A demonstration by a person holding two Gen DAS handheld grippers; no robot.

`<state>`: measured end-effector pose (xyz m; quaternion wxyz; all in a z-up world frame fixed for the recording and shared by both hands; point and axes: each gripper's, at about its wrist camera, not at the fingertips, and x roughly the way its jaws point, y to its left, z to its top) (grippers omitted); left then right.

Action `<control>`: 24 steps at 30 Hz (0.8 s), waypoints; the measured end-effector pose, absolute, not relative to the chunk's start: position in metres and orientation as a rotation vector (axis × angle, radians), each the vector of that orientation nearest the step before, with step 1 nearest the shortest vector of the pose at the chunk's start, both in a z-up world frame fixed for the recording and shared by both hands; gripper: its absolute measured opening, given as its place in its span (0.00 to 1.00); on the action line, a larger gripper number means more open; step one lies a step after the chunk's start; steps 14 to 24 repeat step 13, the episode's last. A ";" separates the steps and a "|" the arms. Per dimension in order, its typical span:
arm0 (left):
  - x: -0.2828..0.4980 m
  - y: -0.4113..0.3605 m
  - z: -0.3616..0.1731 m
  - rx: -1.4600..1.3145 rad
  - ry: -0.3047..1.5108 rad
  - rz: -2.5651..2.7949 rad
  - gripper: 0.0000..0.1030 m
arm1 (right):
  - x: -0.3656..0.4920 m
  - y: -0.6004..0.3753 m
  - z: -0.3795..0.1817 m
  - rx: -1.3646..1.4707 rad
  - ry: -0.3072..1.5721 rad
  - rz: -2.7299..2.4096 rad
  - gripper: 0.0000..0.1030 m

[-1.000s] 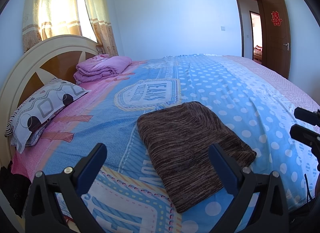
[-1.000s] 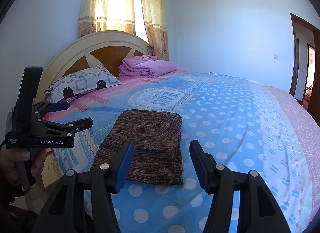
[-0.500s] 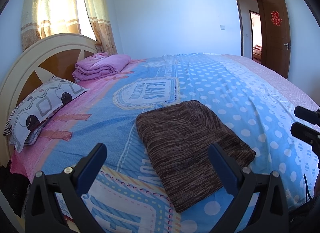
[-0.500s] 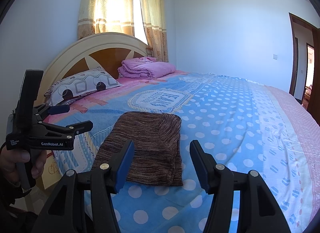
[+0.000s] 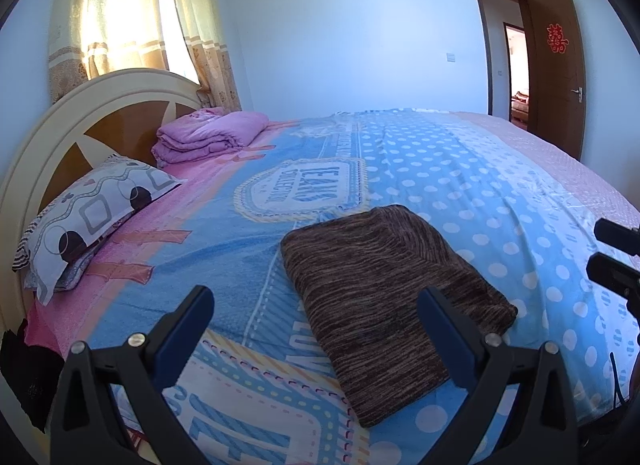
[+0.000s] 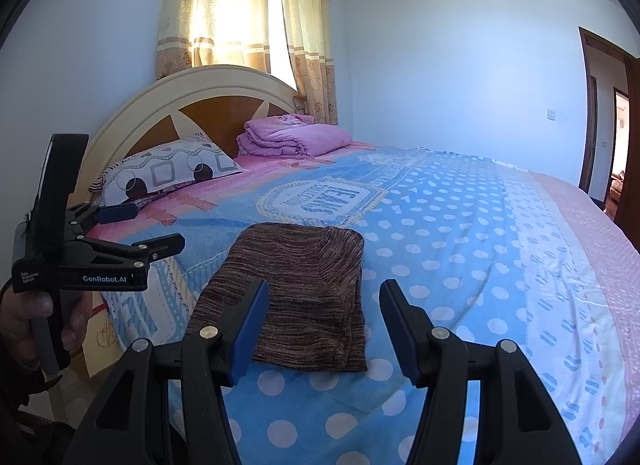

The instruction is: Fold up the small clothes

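A brown striped knit garment (image 5: 388, 297) lies folded into a flat rectangle near the front edge of the bed (image 5: 460, 169); the right wrist view shows the same garment (image 6: 296, 293). My left gripper (image 5: 316, 309) hovers open in front of it, both fingers off the cloth. My right gripper (image 6: 324, 305) is open too, held back from the garment's near edge with nothing between its pads. Seen from the right wrist, the left gripper (image 6: 140, 229) sits at the left, open, in a person's hand (image 6: 24, 317).
A patterned pillow (image 5: 92, 217) and a folded pink quilt (image 5: 208, 137) lie by the curved headboard (image 5: 60, 133). Curtains hang at the window behind it. A brown door (image 5: 556, 69) stands open at the far right. The bed's front edge drops off just below the grippers.
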<state>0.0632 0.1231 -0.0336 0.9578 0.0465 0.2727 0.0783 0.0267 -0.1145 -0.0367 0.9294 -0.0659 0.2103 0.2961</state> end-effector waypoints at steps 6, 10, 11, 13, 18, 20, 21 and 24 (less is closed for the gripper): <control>0.066 0.133 -0.033 0.079 0.561 0.183 1.00 | 0.026 -0.113 -0.038 -0.140 0.433 0.608 0.57; 0.067 0.134 -0.036 0.093 0.554 0.201 1.00 | 0.025 -0.111 -0.038 -0.145 0.436 0.611 0.57; 0.067 0.134 -0.037 0.101 0.552 0.203 1.00 | 0.025 -0.111 -0.039 -0.147 0.436 0.612 0.57; 0.068 0.135 -0.037 0.103 0.552 0.206 1.00 | 0.025 -0.111 -0.039 -0.148 0.436 0.612 0.57; 0.068 0.135 -0.037 0.103 0.552 0.206 1.00 | 0.025 -0.111 -0.039 -0.148 0.436 0.612 0.57; 0.068 0.135 -0.037 0.103 0.552 0.206 1.00 | 0.025 -0.111 -0.039 -0.148 0.436 0.612 0.57; 0.068 0.135 -0.037 0.103 0.552 0.206 1.00 | 0.025 -0.111 -0.039 -0.148 0.436 0.612 0.57; 0.068 0.135 -0.037 0.103 0.552 0.206 1.00 | 0.025 -0.111 -0.039 -0.148 0.436 0.612 0.57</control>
